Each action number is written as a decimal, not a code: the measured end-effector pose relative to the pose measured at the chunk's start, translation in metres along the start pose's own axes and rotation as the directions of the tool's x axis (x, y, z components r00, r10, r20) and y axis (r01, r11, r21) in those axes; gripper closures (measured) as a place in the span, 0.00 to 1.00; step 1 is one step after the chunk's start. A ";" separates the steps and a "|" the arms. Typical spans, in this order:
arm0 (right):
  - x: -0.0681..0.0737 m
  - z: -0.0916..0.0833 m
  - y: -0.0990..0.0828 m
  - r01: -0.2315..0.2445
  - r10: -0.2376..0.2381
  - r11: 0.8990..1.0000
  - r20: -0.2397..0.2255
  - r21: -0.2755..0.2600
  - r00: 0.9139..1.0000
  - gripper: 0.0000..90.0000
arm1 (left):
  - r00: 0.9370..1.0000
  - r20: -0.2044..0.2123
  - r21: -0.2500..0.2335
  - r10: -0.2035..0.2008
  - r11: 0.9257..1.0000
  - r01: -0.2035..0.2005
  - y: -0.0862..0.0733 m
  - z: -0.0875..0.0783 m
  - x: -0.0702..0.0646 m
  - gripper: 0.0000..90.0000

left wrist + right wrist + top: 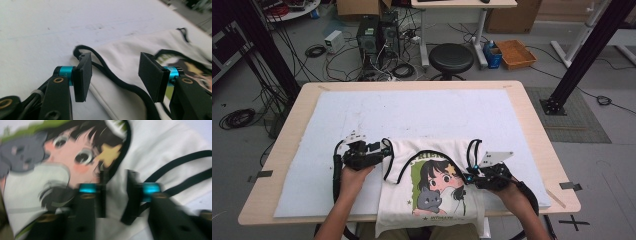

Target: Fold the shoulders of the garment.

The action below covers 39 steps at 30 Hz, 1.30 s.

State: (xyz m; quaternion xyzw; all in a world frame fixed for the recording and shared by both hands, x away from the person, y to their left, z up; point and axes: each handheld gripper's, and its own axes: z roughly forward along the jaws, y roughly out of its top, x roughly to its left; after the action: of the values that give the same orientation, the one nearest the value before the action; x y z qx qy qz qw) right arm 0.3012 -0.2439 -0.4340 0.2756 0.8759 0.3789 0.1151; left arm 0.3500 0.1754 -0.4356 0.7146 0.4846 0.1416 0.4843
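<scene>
A white sleeveless top (432,205) with black trim and a cartoon girl and grey cat print lies at the front middle of the white mat (412,115), its lower end hanging over the table's front edge. My left gripper (381,149) is at the top's left shoulder strap. In the left gripper view it (115,75) stands open, with the black strap (110,72) and white cloth lying between the jaws, untouched by the pads. My right gripper (468,178) rests at the right side of the print. In the blurred right gripper view it (116,197) has a narrow gap over white cloth (160,147).
The mat covers most of a light wooden table (532,115). Behind the table on the floor are a black stool (452,57), computer towers (377,32), loose cables and an orange tray (516,54). Black frame posts (582,55) stand at both sides.
</scene>
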 end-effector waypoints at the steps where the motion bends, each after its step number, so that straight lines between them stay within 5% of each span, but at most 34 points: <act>1: -0.002 -0.002 0.001 -0.029 0.030 0.998 0.007 -0.047 1.000 0.72 | 0.999 -0.047 0.019 0.022 1.000 -0.021 0.005 0.009 0.003 0.49; 3: -0.003 -0.002 0.001 -0.029 0.030 0.998 0.012 -0.051 0.999 0.71 | 0.994 -0.111 0.027 0.023 0.999 -0.020 0.010 0.022 0.008 0.49; 6: -0.001 0.001 0.001 -0.014 0.015 0.999 0.016 -0.041 1.000 0.70 | 0.990 -0.141 0.071 0.014 0.997 -0.004 0.014 0.039 0.014 0.50; 7: -0.001 0.002 0.001 -0.010 0.011 0.999 0.013 -0.040 1.000 0.70 | 0.991 -0.135 0.101 0.020 0.995 -0.006 0.013 0.044 0.015 0.55; 10: -0.002 0.003 0.000 -0.013 0.013 0.999 0.012 -0.039 1.000 0.69 | 0.980 -0.189 0.115 0.062 0.993 -0.041 0.014 0.048 0.014 0.91; 12: -0.002 0.003 0.001 -0.010 0.010 0.999 0.016 -0.041 1.000 0.69 | 0.975 -0.210 0.110 0.069 0.993 -0.047 0.015 0.048 0.015 0.92; 15: 0.000 0.005 0.003 -0.009 0.010 0.999 0.035 -0.049 0.999 0.69 | 0.972 -0.234 0.089 0.025 0.996 -0.004 0.015 0.048 0.019 0.92; 17: 0.000 0.008 0.004 -0.005 0.008 0.999 0.062 -0.048 0.998 0.69 | 0.966 -0.258 0.062 -0.023 0.997 0.040 0.016 0.045 0.022 0.75; 18: 0.001 0.010 0.004 -0.010 0.014 0.999 0.077 -0.047 0.997 0.67 | 0.969 -0.237 0.030 -0.068 0.997 0.077 0.016 0.039 0.023 0.65; 20: 0.001 0.010 0.005 -0.015 0.019 0.999 0.086 -0.047 0.996 0.67 | 0.978 -0.196 0.004 -0.069 0.997 0.072 0.015 0.027 0.020 0.64; 22: 0.004 0.008 0.006 -0.002 0.007 0.999 0.077 -0.054 0.997 0.67 | 0.991 -0.134 -0.011 -0.012 1.000 0.011 0.011 0.007 0.008 0.64; 25: 0.007 0.002 0.005 0.013 -0.009 0.998 0.073 -0.058 0.997 0.67 | 0.999 -0.034 -0.013 0.039 0.999 -0.039 0.001 -0.018 -0.009 0.68; 27: 0.005 -0.002 0.004 -0.001 0.007 0.998 0.085 -0.067 0.996 0.67 | 0.996 0.047 -0.009 0.080 0.997 -0.080 -0.010 -0.034 -0.022 0.70; 30: 0.003 -0.005 0.001 -0.017 0.023 0.997 0.082 -0.078 0.996 0.67 | 0.981 0.137 0.026 0.139 0.989 -0.144 -0.026 -0.040 -0.035 0.83; 33: 0.004 -0.004 0.001 -0.013 0.018 0.997 0.059 -0.083 0.998 0.67 | 0.975 0.124 0.091 0.187 0.976 -0.199 -0.037 -0.033 -0.042 0.91; 35: 0.004 -0.002 0.001 -0.004 0.007 0.997 0.046 -0.080 0.999 0.67 | 0.977 0.116 0.129 0.180 0.972 -0.194 -0.041 -0.028 -0.044 0.92; 38: 0.003 0.002 0.002 -0.007 0.010 0.998 0.045 -0.059 0.999 0.67 | 0.973 0.111 0.189 0.203 0.957 -0.221 -0.045 -0.023 -0.047 0.95; 39: 0.002 0.003 0.001 -0.007 0.010 0.998 0.048 -0.055 0.999 0.68 | 0.975 0.107 0.185 0.197 0.959 -0.214 -0.046 -0.023 -0.047 0.96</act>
State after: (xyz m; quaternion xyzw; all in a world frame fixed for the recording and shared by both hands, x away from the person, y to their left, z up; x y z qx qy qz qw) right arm 0.3007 -0.2404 -0.4351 0.2850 0.8609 0.3967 0.1419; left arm 0.2858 0.1517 -0.4496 0.8106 0.3978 0.1115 0.4151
